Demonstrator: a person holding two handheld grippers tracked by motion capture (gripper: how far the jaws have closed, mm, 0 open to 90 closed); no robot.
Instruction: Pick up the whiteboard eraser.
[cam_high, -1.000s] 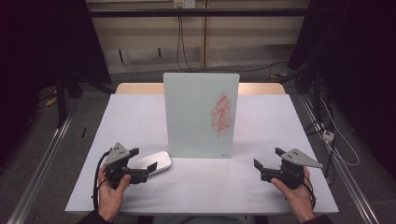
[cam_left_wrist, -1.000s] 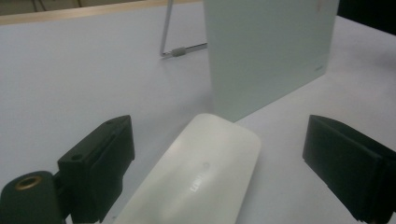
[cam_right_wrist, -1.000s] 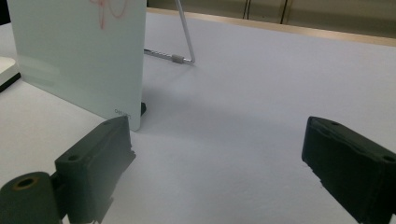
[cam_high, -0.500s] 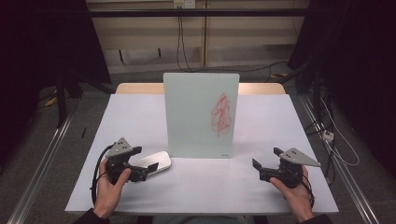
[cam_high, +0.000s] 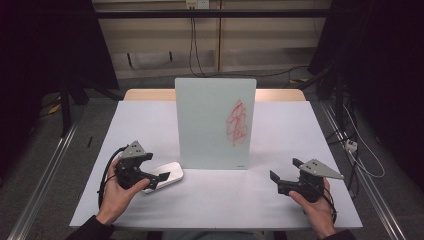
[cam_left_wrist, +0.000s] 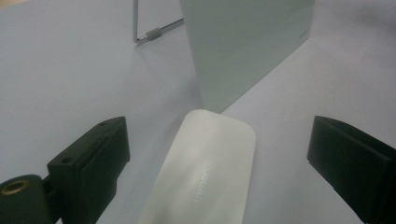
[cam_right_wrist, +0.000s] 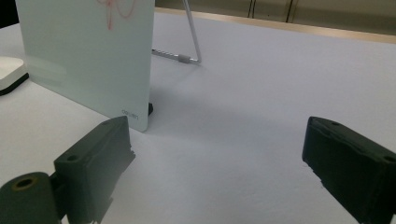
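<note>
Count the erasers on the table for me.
1. The white eraser lies flat on the table, left of the standing board, near its lower left corner, between the open jaws of the left gripper. Another could be hidden behind the board.

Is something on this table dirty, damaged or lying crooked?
Only the standing whiteboard is marked: a red scribble covers its right half. The white eraser lies flat at an angle between the open left tongs, untouched. Nothing looks damaged.

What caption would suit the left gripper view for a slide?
Open left gripper straddling a white eraser lying on the table beside the standing glass board.
</note>
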